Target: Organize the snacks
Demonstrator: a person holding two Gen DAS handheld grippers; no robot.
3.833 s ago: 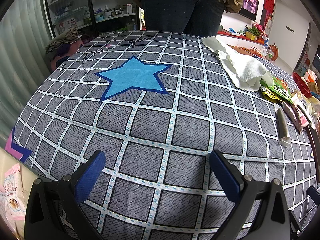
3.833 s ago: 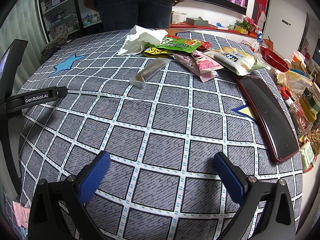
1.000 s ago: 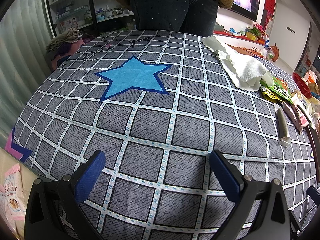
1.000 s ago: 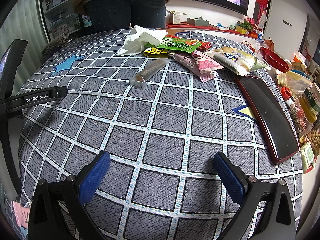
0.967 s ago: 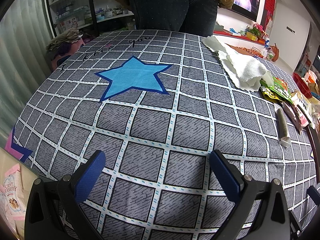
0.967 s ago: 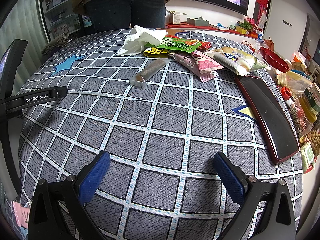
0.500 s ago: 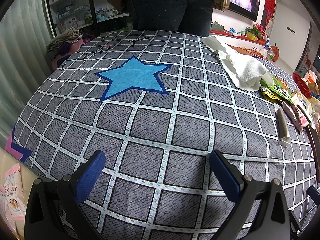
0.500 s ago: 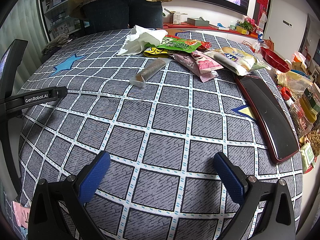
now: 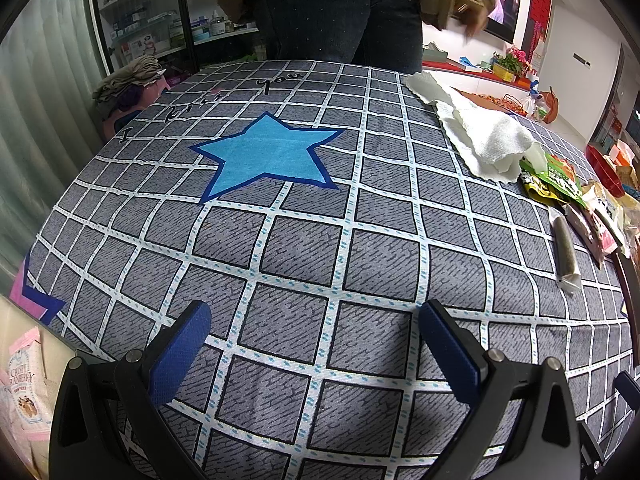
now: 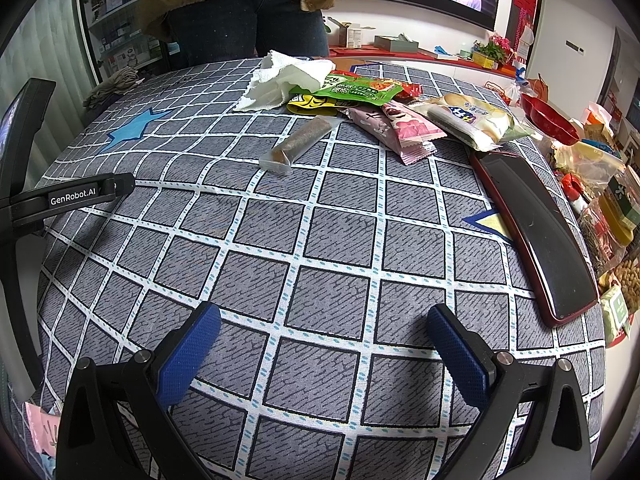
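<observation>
Both idle over near edge of tabletop (image 10: 320,240), grey grid cloth. Left gripper (image 9: 316,350) jaws wide apart, empty. Right gripper (image 10: 324,350) same.

Snack pile (image 10: 400,120) at far right of tabletop, packets overlapping; brown stick in clear wrapper (image 10: 300,144) lies apart, nearer.

Risks:
- slick film slips from pads
- pinch into pile lifts two packets
- crumpled white paper towel (image 10: 288,80) touches green packet (image 10: 352,90), may drag along
- long dark red-rimmed tray (image 10: 532,232) near right edge, could get knocked off

On the tablecloth (image 10: 304,248), the snack packets (image 10: 400,120) lie at twelve o'clock. The paper towel (image 10: 288,76) sits at eleven, the tray (image 10: 536,240) at three.
</observation>
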